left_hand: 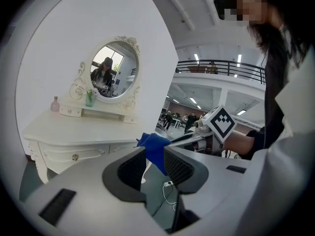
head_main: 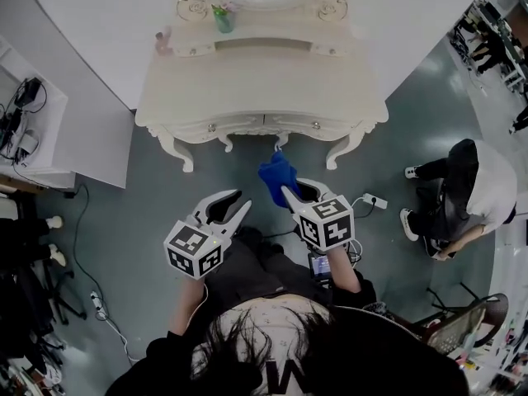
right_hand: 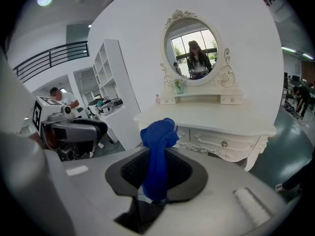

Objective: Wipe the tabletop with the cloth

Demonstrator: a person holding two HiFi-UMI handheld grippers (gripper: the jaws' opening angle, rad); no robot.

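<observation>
Cloth (right_hand: 157, 146): blue, clamped in my R gripper (right_hand: 156, 173), jaws closed on it, bunch poking past the tips.
L gripper (left_hand: 155, 167): jaws apart, holding nothing.
Tabletop (head_main: 264, 81): dead ahead of cloth, well apart; R is nearer, so I'd reach fwd.

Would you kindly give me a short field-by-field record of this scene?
left gripper: open, nothing between its jaws
right gripper: shut on blue cloth, which is bunched above the jaws
dressing table: white, ahead of both grippers; cloth not yet touching it
at the table's back: pink bottle, green cup
mirror: oval, ornate frame
</observation>
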